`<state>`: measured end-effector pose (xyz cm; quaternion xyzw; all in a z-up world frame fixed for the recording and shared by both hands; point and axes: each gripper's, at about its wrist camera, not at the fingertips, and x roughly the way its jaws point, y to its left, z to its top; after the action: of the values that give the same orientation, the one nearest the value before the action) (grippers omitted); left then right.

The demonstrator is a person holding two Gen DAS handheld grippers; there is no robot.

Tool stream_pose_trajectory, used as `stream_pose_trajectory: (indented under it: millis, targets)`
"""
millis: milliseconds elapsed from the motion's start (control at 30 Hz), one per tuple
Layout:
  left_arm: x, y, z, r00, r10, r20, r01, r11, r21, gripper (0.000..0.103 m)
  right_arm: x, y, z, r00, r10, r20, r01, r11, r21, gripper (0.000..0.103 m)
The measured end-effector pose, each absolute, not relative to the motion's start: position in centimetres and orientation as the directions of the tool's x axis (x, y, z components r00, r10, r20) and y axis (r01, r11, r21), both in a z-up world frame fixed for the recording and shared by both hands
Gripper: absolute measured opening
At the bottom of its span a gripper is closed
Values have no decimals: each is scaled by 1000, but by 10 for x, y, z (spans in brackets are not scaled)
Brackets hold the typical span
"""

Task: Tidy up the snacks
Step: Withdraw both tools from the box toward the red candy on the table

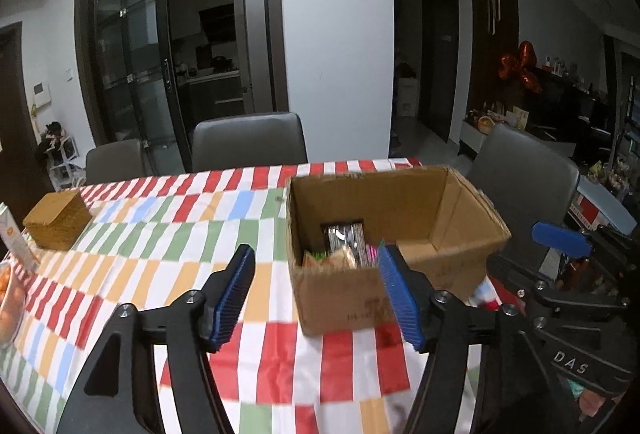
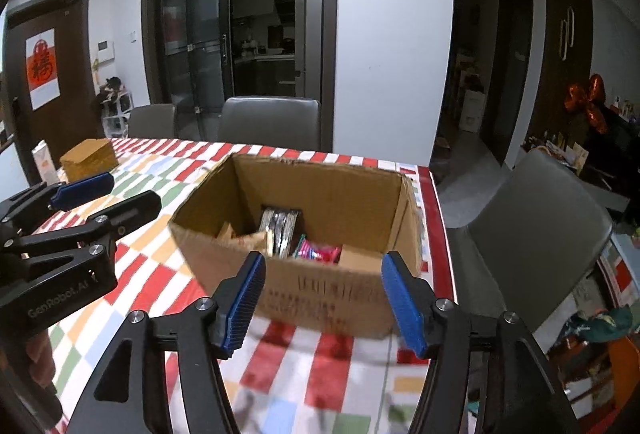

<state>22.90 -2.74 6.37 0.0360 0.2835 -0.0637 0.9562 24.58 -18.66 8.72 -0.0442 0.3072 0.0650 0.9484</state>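
An open cardboard box (image 1: pixel 404 205) stands on the checked tablecloth (image 1: pixel 168 234). It also shows in the right wrist view (image 2: pixel 320 189). Inside lie a dark shiny snack pack (image 1: pixel 345 238), tan packets (image 1: pixel 332 260) and pink wrappers (image 2: pixel 318 252). My left gripper (image 1: pixel 316 294) is open and empty, in front of the box's left near corner. My right gripper (image 2: pixel 324 298) is open and empty, facing the box's near wall. The left gripper shows at the left in the right wrist view (image 2: pixel 96 201). The right gripper shows at the right in the left wrist view (image 1: pixel 560 238).
A woven tan box (image 1: pixel 58 220) sits at the table's far left, with a carton (image 1: pixel 14 238) and a bowl of oranges (image 1: pixel 8 298) beside it. Grey chairs (image 1: pixel 250 141) stand behind the table and at its right end (image 2: pixel 532 218). The table's right edge (image 2: pixel 440 234) is near the box.
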Motion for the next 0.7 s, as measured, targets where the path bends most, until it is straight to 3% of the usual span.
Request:
stream_pose_trajectory:
  millis: [200,700]
  targets:
    - [189,-22,50,806,-89,-585,127,992,24,70,210,-186,82,796,87,-599,-165,983,-77,68]
    - [110,-25,10,740,-86,-667,165,985,57,74,140,-184,43,704,101,-703,-211,975,-70,68]
